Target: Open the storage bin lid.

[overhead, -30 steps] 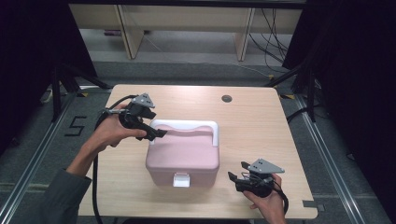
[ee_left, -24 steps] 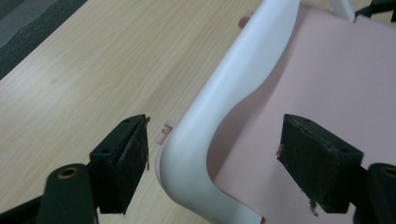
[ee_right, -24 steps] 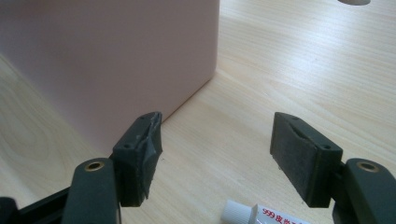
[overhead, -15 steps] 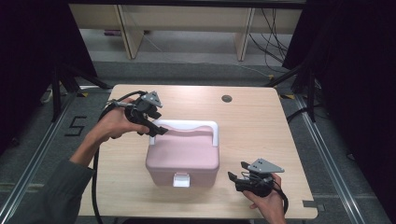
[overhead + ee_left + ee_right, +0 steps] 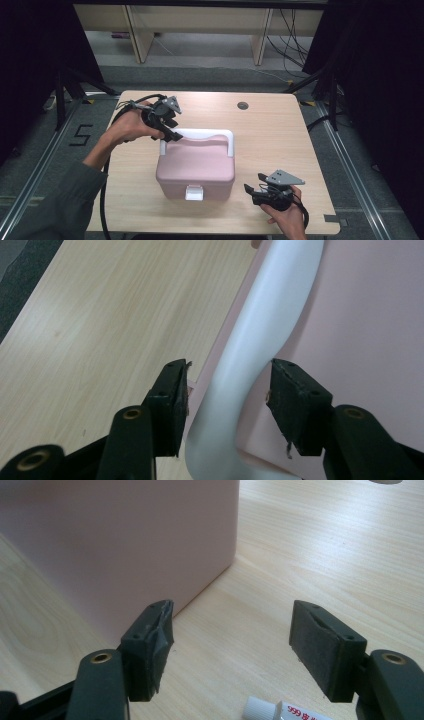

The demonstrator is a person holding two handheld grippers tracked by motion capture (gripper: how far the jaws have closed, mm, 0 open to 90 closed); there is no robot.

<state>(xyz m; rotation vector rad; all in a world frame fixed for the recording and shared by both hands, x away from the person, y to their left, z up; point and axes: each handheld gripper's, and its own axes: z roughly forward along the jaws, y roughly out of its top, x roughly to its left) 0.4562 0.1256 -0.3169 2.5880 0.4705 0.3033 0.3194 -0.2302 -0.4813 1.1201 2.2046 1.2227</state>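
Observation:
A pink lidded box [image 5: 195, 167] with a white carry handle [image 5: 200, 134] and a white front latch [image 5: 194, 192] stands mid-table. My left gripper [image 5: 170, 132] is at the handle's left corner. In the left gripper view the handle [image 5: 260, 340] runs between the jaws of this gripper [image 5: 227, 405]. The jaws have just been closing, and a small gap still shows on each side. My right gripper [image 5: 248, 192] rests low near the front right. It [image 5: 232, 645] stands open beside the box's side wall [image 5: 125, 540] with nothing between its pads.
The light wooden table [image 5: 270, 130] has a round cable hole [image 5: 243, 105] at the back. A small white tube with red print [image 5: 285, 712] lies on the table just under the right gripper. Dark floor and shelving surround the table.
My left gripper has moved right and a little up to the handle's left corner, and its jaws have narrowed around the handle. The right gripper has stayed put.

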